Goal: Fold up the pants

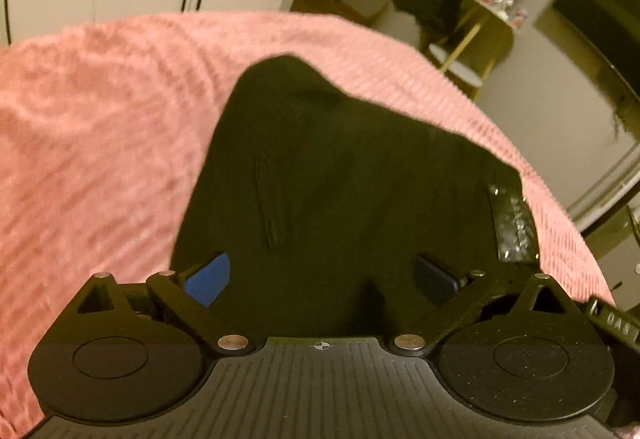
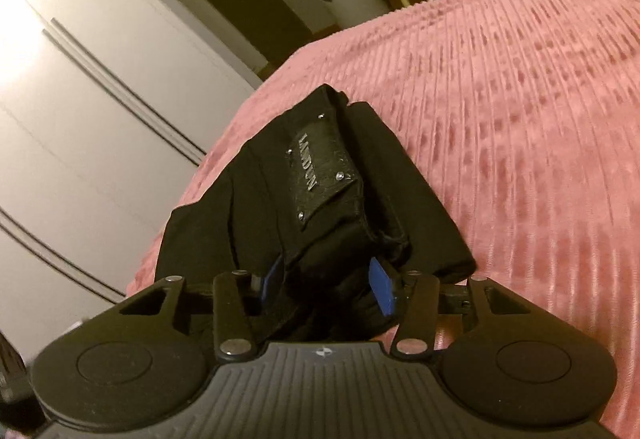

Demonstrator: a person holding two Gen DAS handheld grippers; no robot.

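Observation:
Black pants [image 1: 340, 175] lie folded on a pink ribbed bedspread [image 1: 100, 127]. A leather waistband patch [image 1: 514, 223] shows at their right edge. My left gripper [image 1: 322, 277] is open just above the near part of the pants, its blue pads [image 1: 210, 277] wide apart. In the right wrist view the pants [image 2: 316, 199] are bunched into a thick bundle with the patch [image 2: 320, 169] on top. My right gripper [image 2: 326, 287] has its blue pads [image 2: 380, 285] closed on the near end of the bundle.
The pink bedspread [image 2: 520, 119] spreads wide to the right. White wardrobe doors [image 2: 80, 79] stand beyond the bed's edge. A small gold-legged table [image 1: 472, 39] with dark clothing [image 1: 428, 7] stands on the floor behind the bed.

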